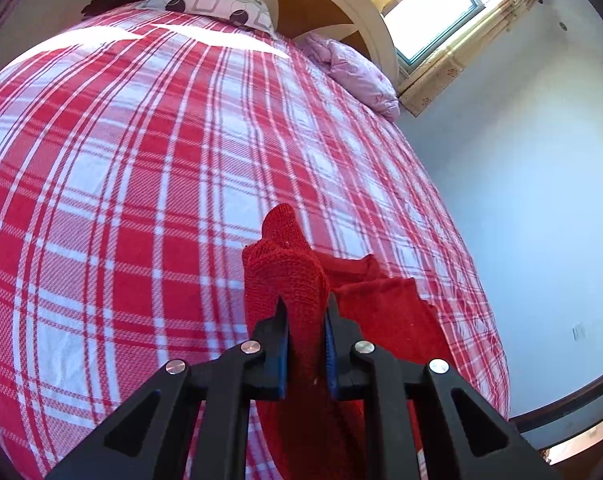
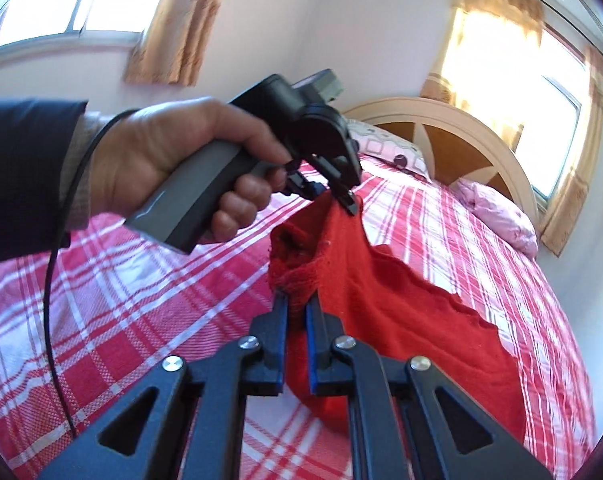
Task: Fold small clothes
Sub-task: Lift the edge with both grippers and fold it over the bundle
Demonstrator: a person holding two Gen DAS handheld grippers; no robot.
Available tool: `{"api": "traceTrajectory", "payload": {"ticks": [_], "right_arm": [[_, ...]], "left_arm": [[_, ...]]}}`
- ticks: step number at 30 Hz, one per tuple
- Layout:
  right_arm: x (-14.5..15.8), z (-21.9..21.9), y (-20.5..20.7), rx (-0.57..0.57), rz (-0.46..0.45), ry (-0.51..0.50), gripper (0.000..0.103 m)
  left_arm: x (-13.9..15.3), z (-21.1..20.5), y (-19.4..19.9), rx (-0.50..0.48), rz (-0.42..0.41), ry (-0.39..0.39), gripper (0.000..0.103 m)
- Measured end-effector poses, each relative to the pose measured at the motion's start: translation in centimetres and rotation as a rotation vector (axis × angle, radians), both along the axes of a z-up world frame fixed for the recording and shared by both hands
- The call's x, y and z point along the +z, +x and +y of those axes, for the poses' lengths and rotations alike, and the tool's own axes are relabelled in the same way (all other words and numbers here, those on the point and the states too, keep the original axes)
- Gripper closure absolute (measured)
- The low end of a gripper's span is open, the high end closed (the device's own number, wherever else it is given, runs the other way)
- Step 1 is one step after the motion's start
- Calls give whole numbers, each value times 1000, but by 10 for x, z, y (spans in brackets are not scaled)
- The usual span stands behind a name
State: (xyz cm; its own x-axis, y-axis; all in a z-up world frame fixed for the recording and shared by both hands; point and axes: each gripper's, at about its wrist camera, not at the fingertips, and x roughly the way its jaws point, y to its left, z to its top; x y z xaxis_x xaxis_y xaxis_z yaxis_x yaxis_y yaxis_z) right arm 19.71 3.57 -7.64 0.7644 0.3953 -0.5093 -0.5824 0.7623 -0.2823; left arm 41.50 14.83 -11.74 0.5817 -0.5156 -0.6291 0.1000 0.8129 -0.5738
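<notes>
I can't see the red garment's (image 1: 297, 280) lower part; my own fingers (image 1: 273, 344) cover it and the bottom edge cuts it. The sleeve (image 2: 25, 176) runs off frame left.

Broad plaid bed (image 1: 141, 160) open, pillows (image 1: 205, 4) far by headboard (image 1: 341, 4)

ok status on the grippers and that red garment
Left gripper and right gripper both shut on red knit garment, lifted above plaid bedsheet. Nothing in the way.

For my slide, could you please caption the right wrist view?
Both grippers hold a red knit garment above the plaid bed.
</notes>
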Motion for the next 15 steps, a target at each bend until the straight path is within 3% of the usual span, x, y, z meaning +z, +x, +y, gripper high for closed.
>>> {"api": "traceTrajectory", "payload": {"ticks": [15], "right_arm": [[18,-56,8,-104,-9,109,93]], "left_arm": [[30,-65,11,-68,-42,45,89]]}}
